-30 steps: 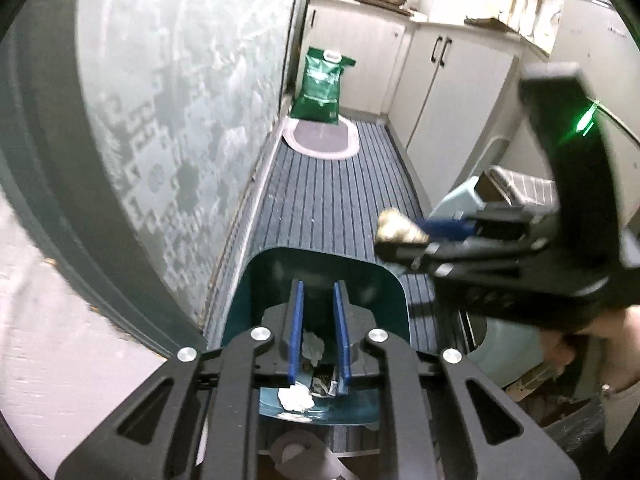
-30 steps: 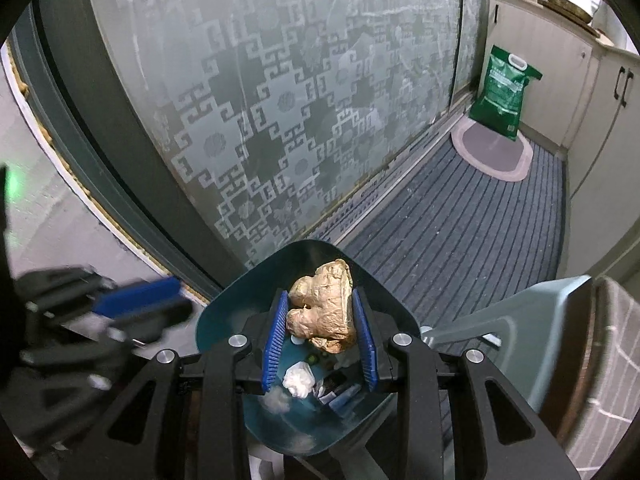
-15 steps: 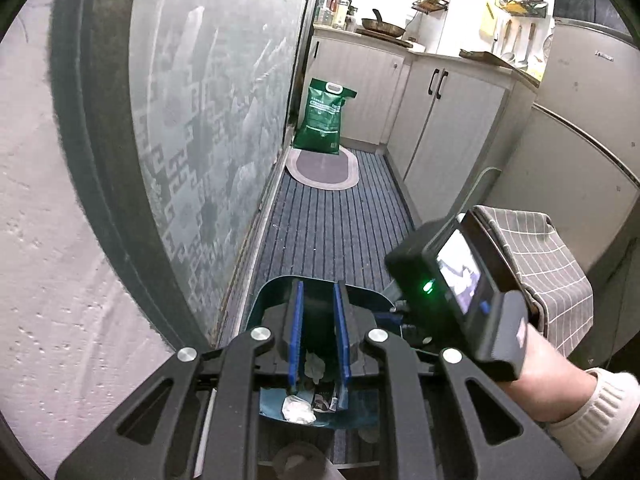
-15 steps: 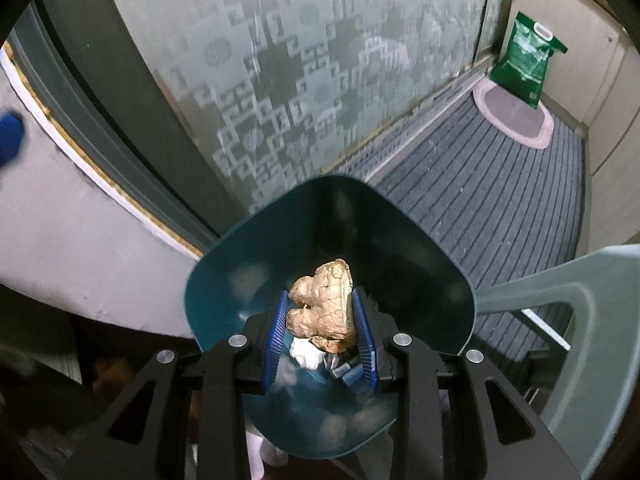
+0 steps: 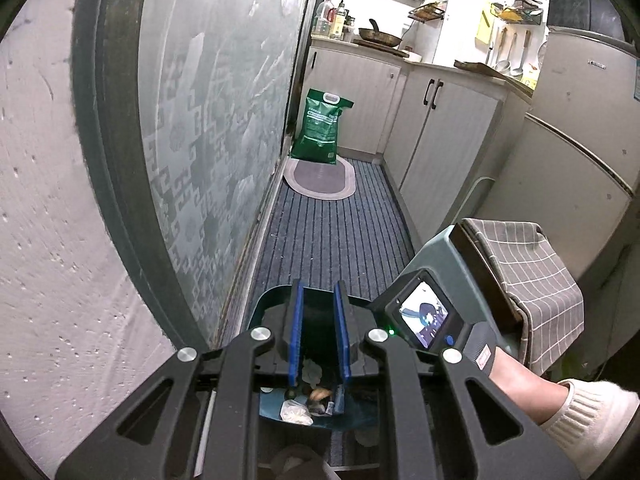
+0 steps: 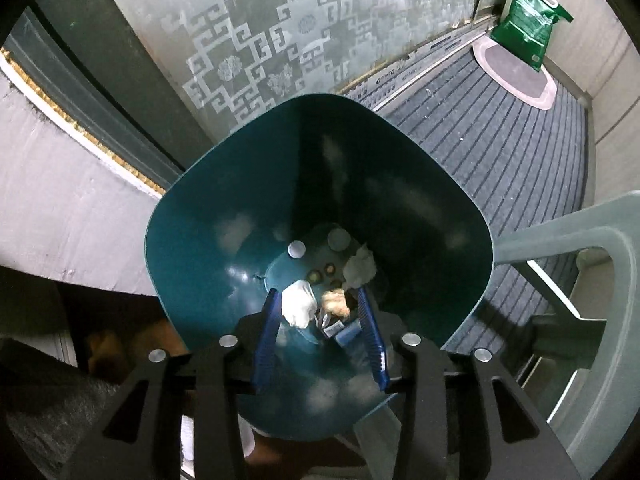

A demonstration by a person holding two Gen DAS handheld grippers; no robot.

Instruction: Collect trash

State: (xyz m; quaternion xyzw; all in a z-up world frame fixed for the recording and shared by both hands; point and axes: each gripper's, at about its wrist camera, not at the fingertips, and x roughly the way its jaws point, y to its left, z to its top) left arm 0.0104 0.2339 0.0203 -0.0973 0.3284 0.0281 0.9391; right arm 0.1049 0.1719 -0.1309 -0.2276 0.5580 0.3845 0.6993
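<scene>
A teal trash bin (image 6: 192,240) stands on the floor by the patterned glass door. In the right wrist view my right gripper (image 6: 318,296) is open, just above the bin's mouth. The tan ginger-like lump (image 6: 336,303) lies at the bin's bottom among white crumpled tissues (image 6: 298,304), caps and wrappers. In the left wrist view my left gripper (image 5: 319,292) is open and empty, above the bin's rim (image 5: 264,304). The right gripper's body with its small screen (image 5: 424,318) sits just to its right, held by a hand.
A grey plastic chair (image 5: 476,268) with a checked cloth (image 5: 532,276) stands right of the bin. A striped runner (image 5: 332,236), an oval mat (image 5: 320,178) and a green sack (image 5: 322,128) lie further along. Cabinets (image 5: 440,140) and a fridge (image 5: 568,152) line the right side.
My right gripper moved down over the bin and opened; the tan lump dropped from its fingers into the bin. The left gripper tilted up slightly and stayed open.
</scene>
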